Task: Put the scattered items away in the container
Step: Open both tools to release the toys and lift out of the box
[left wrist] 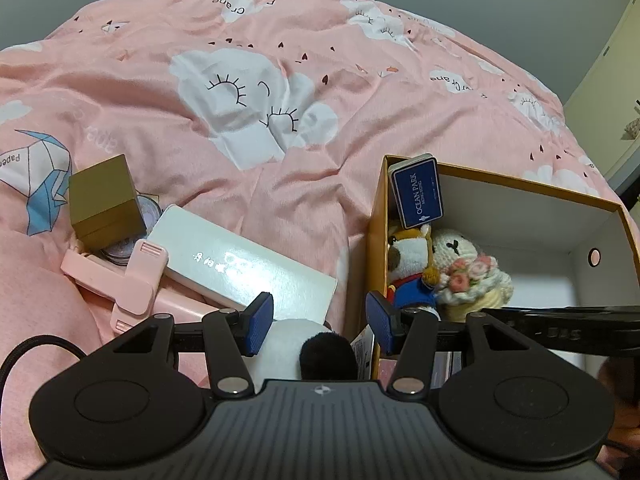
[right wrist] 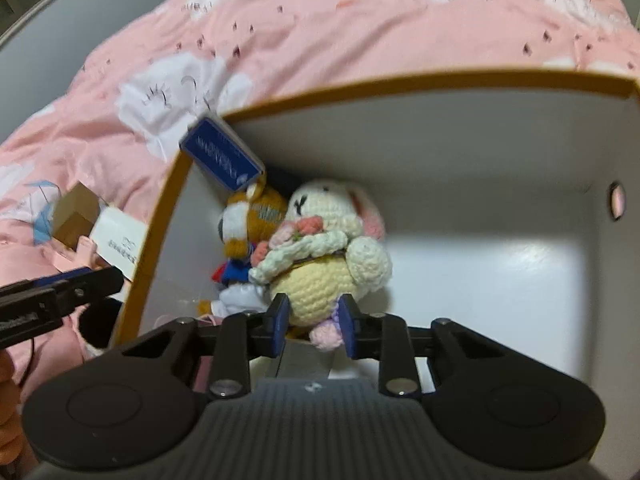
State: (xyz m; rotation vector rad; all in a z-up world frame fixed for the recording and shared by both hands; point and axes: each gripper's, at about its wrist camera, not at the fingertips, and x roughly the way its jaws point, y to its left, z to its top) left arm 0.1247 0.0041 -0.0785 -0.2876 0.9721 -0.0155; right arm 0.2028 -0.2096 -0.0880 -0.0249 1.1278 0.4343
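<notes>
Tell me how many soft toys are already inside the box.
2: a bear-like plush by the left wall, and a crocheted bunny beside it. Others may be hidden.

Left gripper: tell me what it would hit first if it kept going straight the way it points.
Probably the black-and-white plush toy lying right between the left gripper fingers, beside the orange box wall. Depth is hard to judge, so the white flat box further ahead is a less likely candidate.

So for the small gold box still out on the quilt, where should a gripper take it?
Grip the gold box across its two upright flat side faces, coming from above. It is a small cube resting partly on the pink holder and a round tin, so its top sits raised and clear, though tilted; match that tilt.
</notes>
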